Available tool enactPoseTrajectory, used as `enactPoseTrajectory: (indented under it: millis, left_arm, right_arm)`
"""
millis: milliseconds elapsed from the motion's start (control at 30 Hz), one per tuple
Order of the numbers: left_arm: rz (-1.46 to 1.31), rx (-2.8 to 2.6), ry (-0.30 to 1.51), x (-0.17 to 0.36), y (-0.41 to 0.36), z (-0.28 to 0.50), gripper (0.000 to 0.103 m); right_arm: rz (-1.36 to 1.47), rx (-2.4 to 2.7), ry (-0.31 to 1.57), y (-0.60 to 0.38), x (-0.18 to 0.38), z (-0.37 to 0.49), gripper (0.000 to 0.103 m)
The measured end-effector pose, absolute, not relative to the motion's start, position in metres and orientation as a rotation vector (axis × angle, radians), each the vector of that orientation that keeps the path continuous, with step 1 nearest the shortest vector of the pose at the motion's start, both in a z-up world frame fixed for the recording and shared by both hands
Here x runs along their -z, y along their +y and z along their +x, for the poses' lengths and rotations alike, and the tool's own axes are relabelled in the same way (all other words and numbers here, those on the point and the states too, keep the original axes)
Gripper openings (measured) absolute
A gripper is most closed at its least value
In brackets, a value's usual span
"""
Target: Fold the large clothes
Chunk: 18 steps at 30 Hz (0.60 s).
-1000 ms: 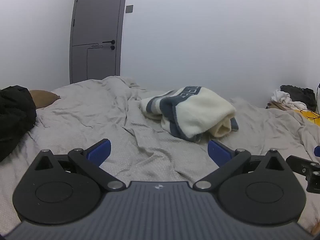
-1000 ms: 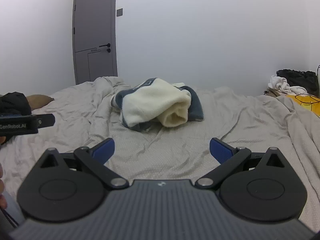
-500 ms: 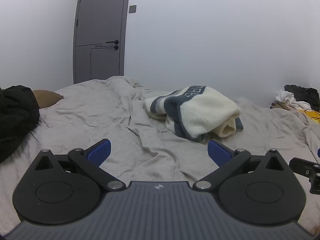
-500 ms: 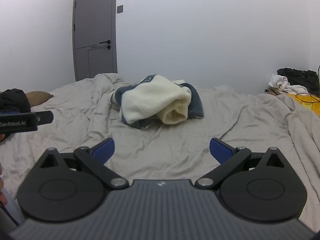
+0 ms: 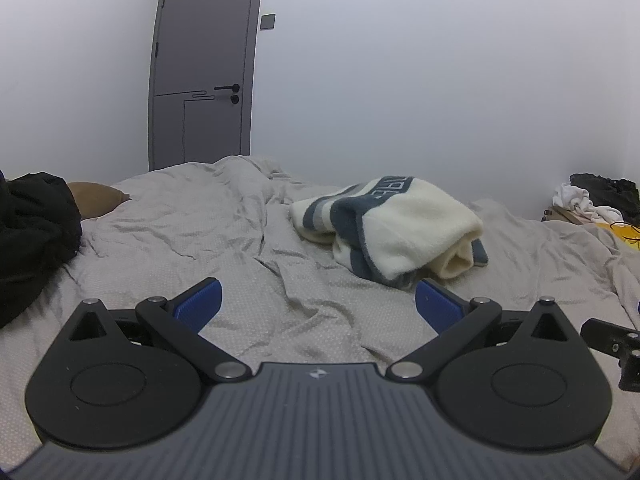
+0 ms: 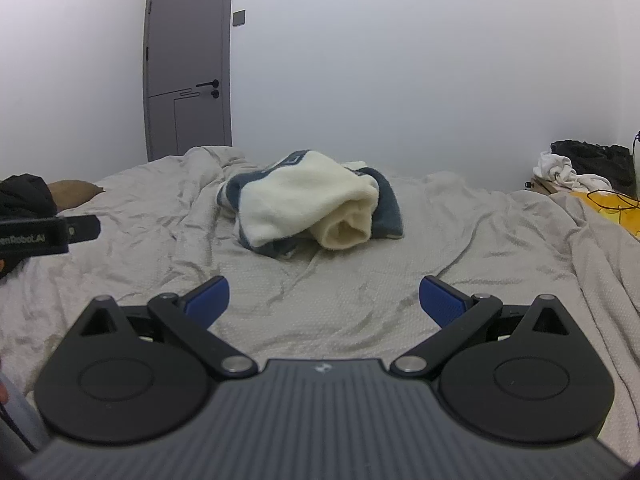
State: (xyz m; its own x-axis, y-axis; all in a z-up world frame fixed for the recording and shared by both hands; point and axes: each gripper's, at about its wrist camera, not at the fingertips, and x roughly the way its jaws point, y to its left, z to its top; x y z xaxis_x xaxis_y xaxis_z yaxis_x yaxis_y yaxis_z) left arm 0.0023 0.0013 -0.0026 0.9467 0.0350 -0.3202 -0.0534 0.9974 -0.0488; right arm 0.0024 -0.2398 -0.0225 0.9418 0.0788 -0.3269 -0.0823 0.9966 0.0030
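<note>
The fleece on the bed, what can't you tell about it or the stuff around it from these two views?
- Cream and navy fleece: bunched up in both views, so its garment type and lettering are unreadable.
- Black clothing: cut off by the left wrist view's left edge.
- Pile by the wall: too small and far to identify.
- Bed: near part hidden behind the left gripper and right gripper.

I see soft, even, cool light in both wrist views, with no glare and only faint shadows in the creases of the bedsheet. Fisheye distortion bows the door, and the corners darken. The near housing looks slightly soft.
</note>
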Motion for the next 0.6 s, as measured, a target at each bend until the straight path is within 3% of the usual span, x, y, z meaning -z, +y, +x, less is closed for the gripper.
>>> enactPoseTrajectory:
  millis: [600]
  left_arm:
    - [-0.051, -0.041, 0.329, 0.0031, -0.0009, 0.0033, 0.103]
  right_arm:
    - [-0.027, -0.037, 0.343, -0.2383, 0.0262, 0.0034, 0.103]
